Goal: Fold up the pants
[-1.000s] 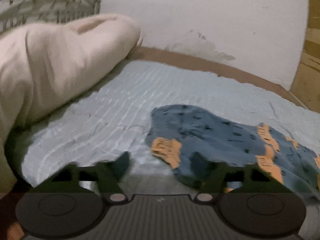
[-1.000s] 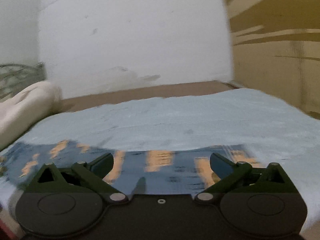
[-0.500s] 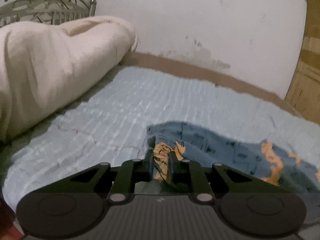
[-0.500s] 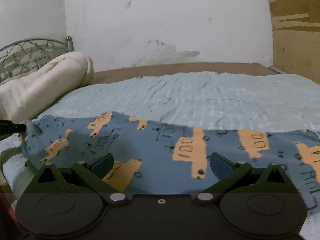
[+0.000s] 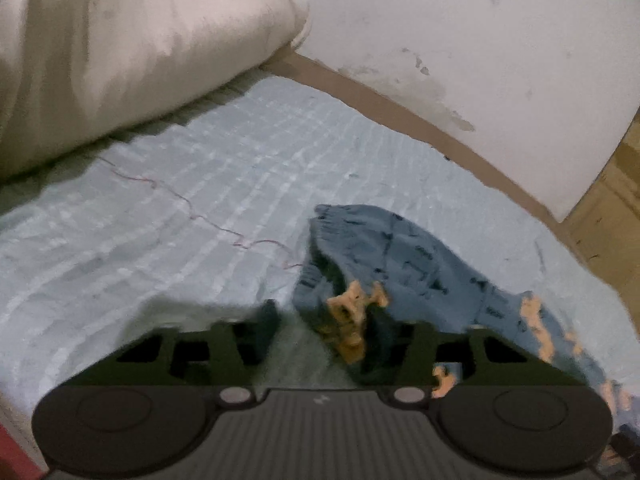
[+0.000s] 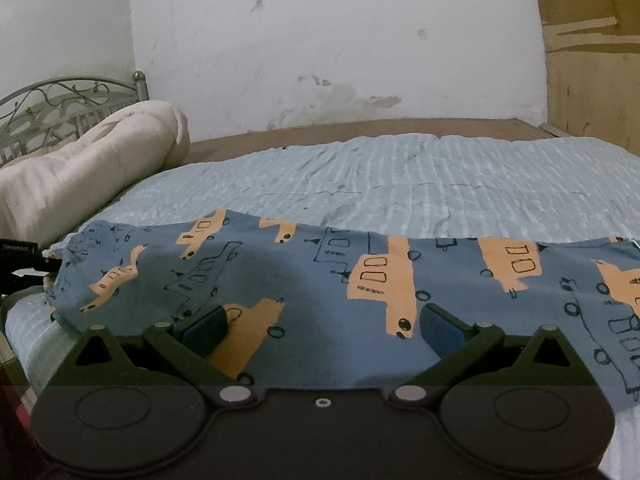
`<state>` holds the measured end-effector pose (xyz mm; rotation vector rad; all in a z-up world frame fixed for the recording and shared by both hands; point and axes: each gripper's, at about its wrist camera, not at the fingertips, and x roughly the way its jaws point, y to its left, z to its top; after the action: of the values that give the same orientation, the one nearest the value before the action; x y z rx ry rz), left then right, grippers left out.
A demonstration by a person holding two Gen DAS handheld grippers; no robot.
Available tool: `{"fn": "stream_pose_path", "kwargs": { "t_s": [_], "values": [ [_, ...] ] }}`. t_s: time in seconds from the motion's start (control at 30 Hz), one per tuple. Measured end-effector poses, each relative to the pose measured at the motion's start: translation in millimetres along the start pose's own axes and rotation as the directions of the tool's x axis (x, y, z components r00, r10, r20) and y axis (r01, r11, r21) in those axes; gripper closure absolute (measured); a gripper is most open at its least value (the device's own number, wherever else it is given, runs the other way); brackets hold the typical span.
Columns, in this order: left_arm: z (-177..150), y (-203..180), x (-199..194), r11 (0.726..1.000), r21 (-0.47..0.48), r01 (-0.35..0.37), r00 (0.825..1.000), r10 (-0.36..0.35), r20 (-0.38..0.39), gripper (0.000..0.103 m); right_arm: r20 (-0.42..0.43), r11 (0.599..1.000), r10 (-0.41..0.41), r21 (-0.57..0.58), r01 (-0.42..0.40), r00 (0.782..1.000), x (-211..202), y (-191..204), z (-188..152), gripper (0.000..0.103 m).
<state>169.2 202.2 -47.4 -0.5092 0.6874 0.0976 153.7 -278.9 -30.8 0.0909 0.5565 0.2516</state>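
Blue pants with orange vehicle prints lie stretched left to right across the light blue bedspread. My right gripper hovers open just over their near edge, nothing between its pads. In the left wrist view the pants' bunched end sits between the jaws of my left gripper. Those jaws are opening; the crumpled fabric leans against the right finger and the left finger stands clear of it. A dark part of the left gripper shows at the pants' left end in the right wrist view.
A rolled cream quilt lies along the left side of the bed, before a metal headboard. A brown bed edge and a stained white wall close the far side. A wooden panel stands at the right.
Half a second ago the left jaws were shut on the pants' end; now they stand apart and the fabric stays bunched. The right gripper moved closer over the pants, then held still.
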Motion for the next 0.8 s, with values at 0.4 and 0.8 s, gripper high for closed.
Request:
{"fn": "stream_pose_path", "kwargs": {
  "t_s": [0.4, 0.8],
  "values": [
    [-2, -26, -85, 0.998, 0.001, -0.056, 0.972, 0.054, 0.227, 0.09, 0.023, 0.999, -0.036, -0.025, 0.037, 0.999, -13, -5, -2, 0.001],
    [-11, -11, -49, 0.988, -0.023, -0.151, 0.986, 0.152, 0.073, 0.046, 0.04, 0.986, -0.092, -0.137, 0.097, 0.995, -16, -1, -14, 0.001]
  ]
}}
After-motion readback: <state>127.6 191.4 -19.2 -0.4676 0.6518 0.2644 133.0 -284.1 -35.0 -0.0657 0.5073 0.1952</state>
